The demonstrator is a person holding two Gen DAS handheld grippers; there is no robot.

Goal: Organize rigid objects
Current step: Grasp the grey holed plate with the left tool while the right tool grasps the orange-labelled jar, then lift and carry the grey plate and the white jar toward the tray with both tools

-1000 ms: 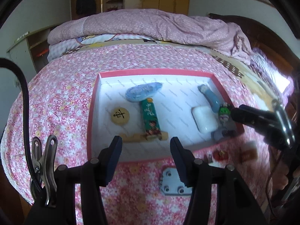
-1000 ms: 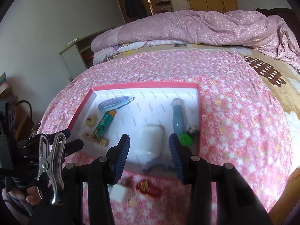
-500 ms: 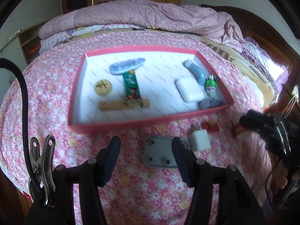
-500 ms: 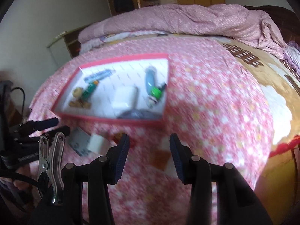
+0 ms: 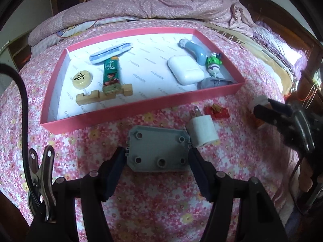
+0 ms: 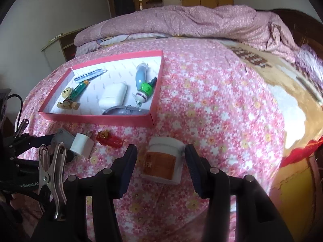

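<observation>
Pink floral bedspread (image 5: 161,211) is covering the bed, rumpled quilt (image 6: 191,22) lying at the far end. Pink-walled tray (image 5: 141,104) with white floor is sitting mid-bed, holding a white earbud case (image 5: 185,69), green lighter (image 5: 111,74), round wooden chess piece (image 5: 82,78), wooden block (image 5: 88,97), blue-silver pen-like item (image 5: 110,53), curved blue-grey handle (image 5: 194,49), green figure charm (image 5: 213,63) and grey piece (image 5: 214,83) in the near right corner. Middle of the tray floor is lying bare.

On the spread near of the tray: grey plastic plate (image 5: 158,150) with round holes, flat; white plug adapter (image 5: 202,131) touching its right corner; red wrapped trinket (image 5: 217,111) just beyond. White jar (image 6: 163,161) with orange label is lying further right, open spread to its right.

Left gripper (image 5: 157,161) is hovering low, jaws spread, fingers bracketing the grey plate's two sides, contact unclear. Right gripper (image 6: 160,162) is also released, jaws wide either side of the jar, gaps showing.
</observation>
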